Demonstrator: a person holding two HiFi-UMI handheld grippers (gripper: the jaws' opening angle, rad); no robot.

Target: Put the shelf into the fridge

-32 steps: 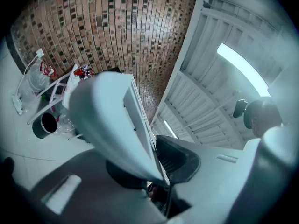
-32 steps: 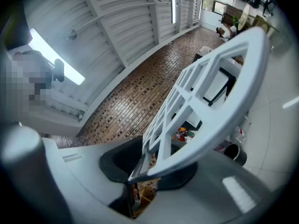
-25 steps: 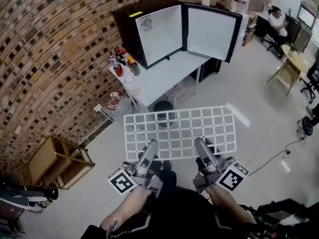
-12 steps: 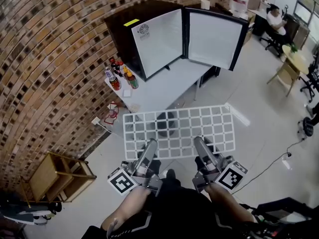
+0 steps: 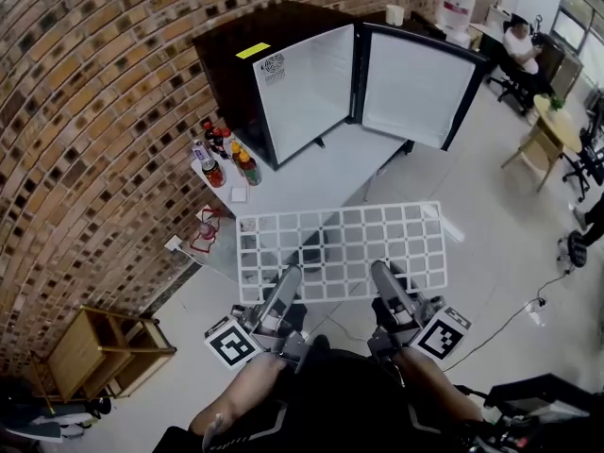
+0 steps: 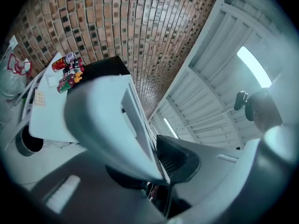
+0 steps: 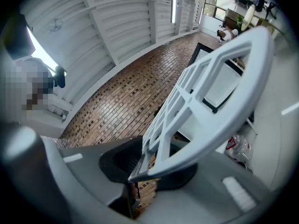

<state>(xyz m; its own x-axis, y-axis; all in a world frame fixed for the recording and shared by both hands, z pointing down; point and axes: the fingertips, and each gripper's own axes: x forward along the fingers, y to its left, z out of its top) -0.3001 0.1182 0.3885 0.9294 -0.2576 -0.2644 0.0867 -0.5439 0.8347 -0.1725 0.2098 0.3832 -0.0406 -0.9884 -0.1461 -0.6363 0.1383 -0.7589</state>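
Both grippers are clamped on the near edge of the shelf (image 5: 340,248), the left gripper (image 5: 286,281) toward its left side and the right gripper (image 5: 385,276) toward its right. In each gripper view the jaws are pinched right on the white rim (image 6: 112,125) (image 7: 210,92), so nothing's loose there. It's a white wire grid held out roughly flat in front of the person, up over the floor (image 5: 491,225), and from the head view its far edge overlaps the near end of the table (image 5: 311,173).

As for the room, the table is a plain white one pushed up beside a curved-looking brick wall (image 5: 94,111). On it sits the fridge (image 5: 245,41), a black box with a white inside and its door (image 5: 415,88) swung wide open to the right. The shelf isn't in it yet. A little cluster of bottles (image 5: 222,159) stands on the table's left side, just beside the fridge. A wooden rack (image 5: 99,352) sits on the floor down by the wall, lower left. Over on the far right there's a wooden chair (image 5: 538,140) and a person sitting at a desk (image 5: 521,45). The floor is pale grey and shiny.
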